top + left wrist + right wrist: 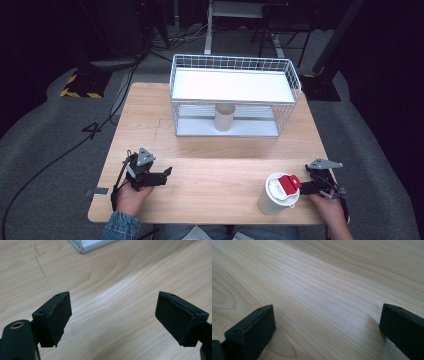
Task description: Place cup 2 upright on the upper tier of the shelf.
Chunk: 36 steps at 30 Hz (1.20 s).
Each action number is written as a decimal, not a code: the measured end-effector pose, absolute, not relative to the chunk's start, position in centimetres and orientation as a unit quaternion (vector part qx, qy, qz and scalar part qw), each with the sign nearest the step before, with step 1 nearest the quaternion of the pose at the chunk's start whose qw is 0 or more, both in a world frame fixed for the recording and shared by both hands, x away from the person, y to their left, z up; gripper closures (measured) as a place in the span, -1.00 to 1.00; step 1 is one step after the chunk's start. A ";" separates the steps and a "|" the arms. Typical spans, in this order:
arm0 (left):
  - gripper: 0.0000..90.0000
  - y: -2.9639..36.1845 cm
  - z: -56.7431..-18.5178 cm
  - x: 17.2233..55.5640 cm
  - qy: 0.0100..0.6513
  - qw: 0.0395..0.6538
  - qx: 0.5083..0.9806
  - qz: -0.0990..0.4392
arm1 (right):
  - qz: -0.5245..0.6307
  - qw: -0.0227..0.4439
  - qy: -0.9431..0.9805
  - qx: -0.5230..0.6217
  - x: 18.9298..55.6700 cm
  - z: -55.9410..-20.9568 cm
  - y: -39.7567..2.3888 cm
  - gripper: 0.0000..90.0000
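The left gripper (pixel 169 172) sits at the near-left part of the wooden table (pixel 210 150), held in the person's left hand (pixel 131 196), tips aimed toward the right. Its jaws are spread w/ nothing but bare wood grain between them (clear in the left gripper view (pixel 112 315), where a corner of the rack's grey base (pixel 92 245) shows at the far edge).

The right gripper (pixel 300 187) lies at the near-right, in the right hand (pixel 330 205), tips pointing left at the white paper cup (pixel 274 197). That cup stands upright near the table's near edge, right of centre, w/ a white lid and a red block (pixel 288 184) resting on top. From above, the gripper tips are just beside the red block; can't tell if they touch. In the right gripper view (pixel 327 322) the jaws are wide apart, only tabletop between them, so nothing pinched.

At the far middle of the table stands a white wire rack (pixel 235 95), two levels: a white shelf (pixel 230 85) on top, and a tan paper cup (pixel 225 117) upright on the lower level, about centre. That cup is well apart from both grippers.
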<state>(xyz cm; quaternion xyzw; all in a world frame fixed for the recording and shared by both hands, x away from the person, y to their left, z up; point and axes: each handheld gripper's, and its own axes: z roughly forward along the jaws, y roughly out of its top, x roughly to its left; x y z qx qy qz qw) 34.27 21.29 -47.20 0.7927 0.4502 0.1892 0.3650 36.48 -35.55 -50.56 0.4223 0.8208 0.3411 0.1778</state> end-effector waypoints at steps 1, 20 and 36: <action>-0.68 21.4 -47.4 34.3 0.452 0.360 0.795 0.188 | 0.341 0.177 0.821 0.422 36.5 -50.6 -35.6 -0.99; -0.77 21.7 -50.2 35.3 0.458 0.313 0.817 0.157 | 0.342 0.177 0.821 0.422 36.5 -50.6 -35.6 -0.98; -0.92 22.1 -50.6 35.4 0.442 0.326 0.821 0.153 | 0.348 0.183 0.818 0.420 36.2 -50.4 -35.7 -0.95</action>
